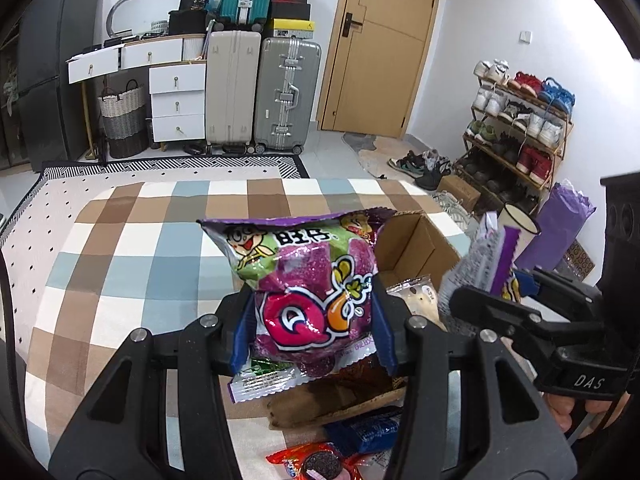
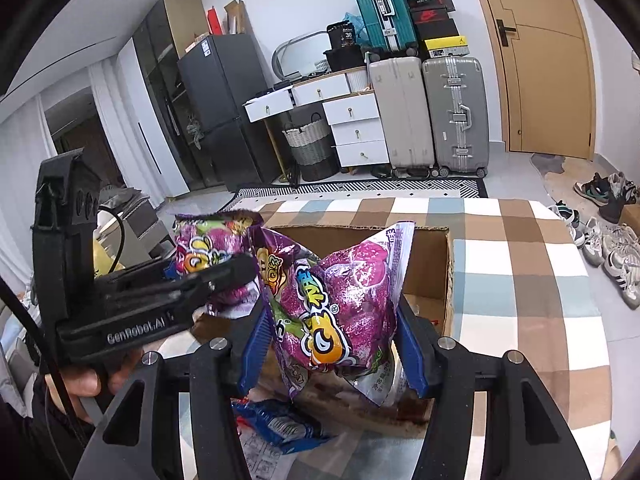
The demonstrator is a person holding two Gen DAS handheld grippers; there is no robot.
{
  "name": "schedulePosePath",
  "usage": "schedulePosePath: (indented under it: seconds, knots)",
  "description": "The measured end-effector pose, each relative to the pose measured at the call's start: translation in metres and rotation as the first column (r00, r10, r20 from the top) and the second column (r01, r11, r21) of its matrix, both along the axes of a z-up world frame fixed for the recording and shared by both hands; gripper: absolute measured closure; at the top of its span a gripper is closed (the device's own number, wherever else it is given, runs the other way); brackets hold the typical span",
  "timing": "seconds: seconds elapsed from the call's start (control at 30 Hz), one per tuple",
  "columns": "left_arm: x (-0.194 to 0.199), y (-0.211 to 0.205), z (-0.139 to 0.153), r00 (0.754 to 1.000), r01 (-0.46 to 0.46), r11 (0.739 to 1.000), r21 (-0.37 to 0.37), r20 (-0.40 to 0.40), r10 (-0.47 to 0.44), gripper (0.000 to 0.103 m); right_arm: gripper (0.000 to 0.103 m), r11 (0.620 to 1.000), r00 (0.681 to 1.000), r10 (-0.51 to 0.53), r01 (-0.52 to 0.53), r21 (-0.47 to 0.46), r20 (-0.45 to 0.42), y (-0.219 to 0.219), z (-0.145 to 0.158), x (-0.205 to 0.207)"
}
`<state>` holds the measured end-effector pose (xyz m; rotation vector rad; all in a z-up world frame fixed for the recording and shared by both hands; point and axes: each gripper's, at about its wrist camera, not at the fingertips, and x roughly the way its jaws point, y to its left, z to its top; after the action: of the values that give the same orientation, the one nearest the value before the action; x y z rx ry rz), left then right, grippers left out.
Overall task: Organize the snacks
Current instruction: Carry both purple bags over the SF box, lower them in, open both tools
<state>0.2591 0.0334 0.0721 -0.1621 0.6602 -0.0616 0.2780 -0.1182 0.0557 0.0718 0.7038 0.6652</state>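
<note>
My left gripper (image 1: 310, 328) is shut on a purple gummy candy bag (image 1: 308, 280) and holds it upright above the checked tablecloth, just left of an open cardboard box (image 1: 416, 248). My right gripper (image 2: 332, 344) is shut on a second purple gummy candy bag (image 2: 340, 300), held over the same box (image 2: 428, 264). The left gripper's bag shows in the right wrist view (image 2: 208, 248), and the right gripper's bag edge shows in the left wrist view (image 1: 496, 260). A pale wrapped snack (image 1: 416, 296) lies inside the box.
A blue cookie pack (image 1: 368, 428) (image 2: 280, 420) and a red Oreo pack (image 1: 316, 464) lie on the table's near side. The checked table (image 1: 140, 260) stretches left. Suitcases, drawers, a fridge and a shoe rack (image 1: 520, 128) stand beyond.
</note>
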Motion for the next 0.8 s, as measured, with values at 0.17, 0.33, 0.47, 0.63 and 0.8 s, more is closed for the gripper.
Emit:
schedulePosePath:
  seconds: [0.17,0.33,0.47,0.63,0.8]
  knots:
    - [0.016,-0.004,-0.01,1.0,0.003,1.0,0.02,-0.022,-0.003,0.057,0.046,1.0,1.0,-0.016,0.016,-0.005,-0.017,0.006,-0.006,0.015]
    - [0.032,0.001,-0.022,0.999,0.001,1.0,0.0,-0.052,-0.001,0.057,0.046,0.999,0.998,-0.036,0.036,-0.006,-0.05,0.012,-0.017,0.028]
    - [0.043,0.002,-0.028,0.999,0.01,1.0,0.005,-0.051,-0.009,0.057,0.046,0.999,0.998,-0.044,0.043,-0.027,-0.041,0.016,-0.021,0.032]
    - [0.048,0.005,-0.036,0.998,0.017,1.0,0.003,-0.06,-0.017,0.056,0.045,0.998,0.997,-0.06,0.059,-0.033,-0.046,0.014,-0.023,0.039]
    - [0.057,0.003,-0.04,0.998,0.016,1.0,0.02,-0.057,-0.015,0.056,0.045,0.997,0.997,-0.06,0.057,-0.051,-0.054,0.013,-0.026,0.046]
